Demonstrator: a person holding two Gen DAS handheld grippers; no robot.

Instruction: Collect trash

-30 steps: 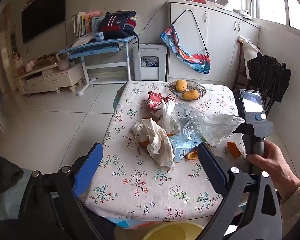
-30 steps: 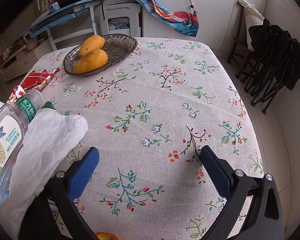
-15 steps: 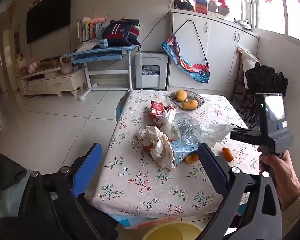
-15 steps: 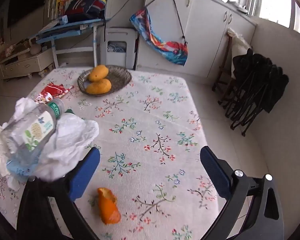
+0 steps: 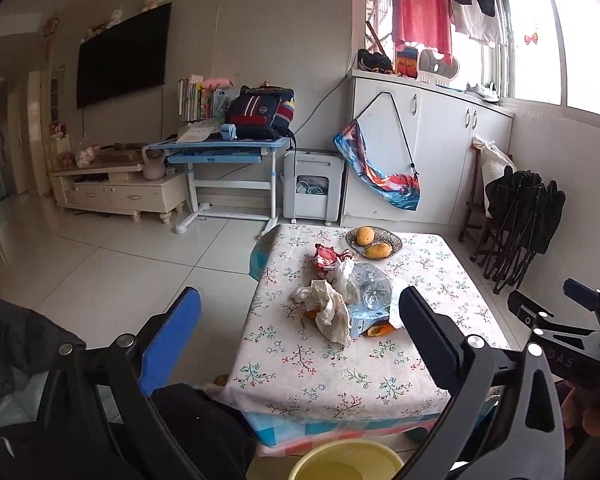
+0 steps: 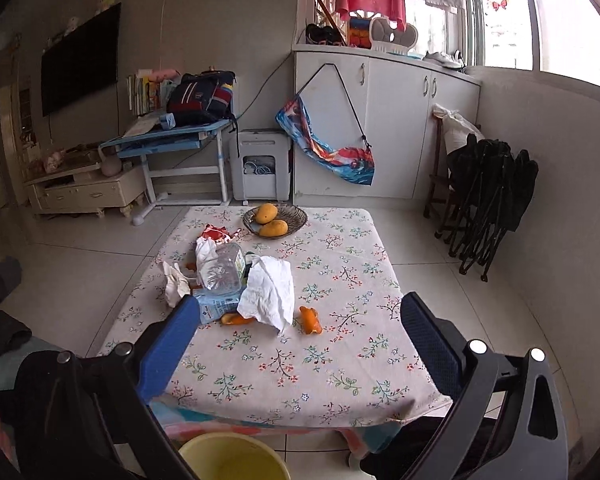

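Both claws spread and empty, left gripper [image 5: 300,320] and right gripper [image 6: 296,316]; we should descend squarely onto the crumpled tissue [image 6: 269,294] mid-tabletop near its front edge, then drop into the yellow bucket [image 6: 232,456] below.

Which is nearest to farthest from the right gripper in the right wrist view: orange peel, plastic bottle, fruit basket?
From the right gripper:
1. orange peel, lying alone just ahead, mid-table.
2. plastic bottle, on its side in the trash pile, left.
3. fruit basket, at the table's far edge.
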